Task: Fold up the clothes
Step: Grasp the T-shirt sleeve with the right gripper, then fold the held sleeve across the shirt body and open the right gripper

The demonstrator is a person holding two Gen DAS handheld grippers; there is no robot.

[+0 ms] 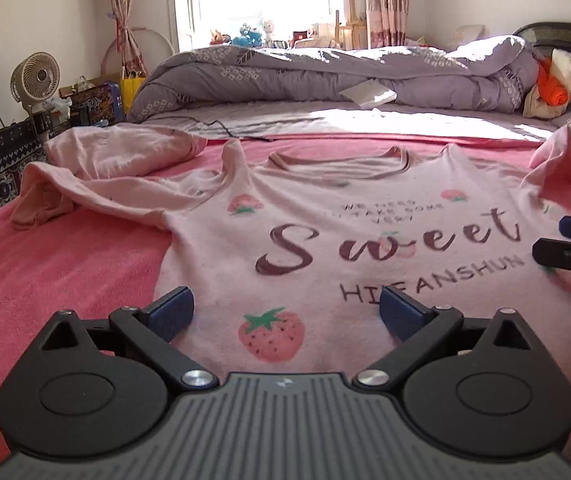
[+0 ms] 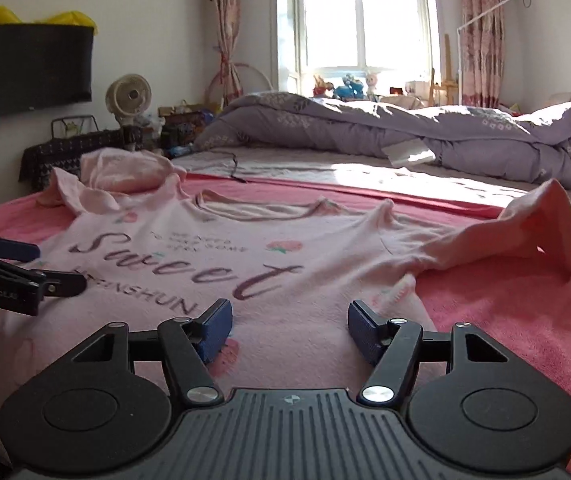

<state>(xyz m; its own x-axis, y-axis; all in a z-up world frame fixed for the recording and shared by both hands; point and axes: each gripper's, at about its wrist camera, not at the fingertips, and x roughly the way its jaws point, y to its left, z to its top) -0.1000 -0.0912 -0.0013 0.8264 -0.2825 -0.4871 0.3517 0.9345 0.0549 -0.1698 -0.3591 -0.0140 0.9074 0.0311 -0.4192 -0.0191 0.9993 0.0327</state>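
Grippers, two, both low over the lower half of one pink T-shirt. Left gripper: blue pads spread wide, nothing between them, a printed strawberry showing in the gap. Right gripper: likewise spread wide and empty, over the shirt's hem area near its right side. Each shows at the edge of the other's view, jaws parted there too.

Shirt lies front up, spread flat on a pink blanket, neckline pointing away toward the window. Print reads "Sweet", with smaller lettering and several strawberries. Sleeves, two: left sleeve crumpled and bunched; right sleeve standing up in a peaked fold. A second pale pink garment sits heaped just beyond the left sleeve; whether they touch cannot be told.

Surface is a bed. Beyond the blanket, a sunlit sheet, then one rumpled purple quilt across the far side. Room: one round fan at left, curtains on both sides of the window, toys on the sill, a dark screen on the left wall.

Bare blanket lies open to the left of the shirt and to its right; blanket's far edge runs just past the collar.
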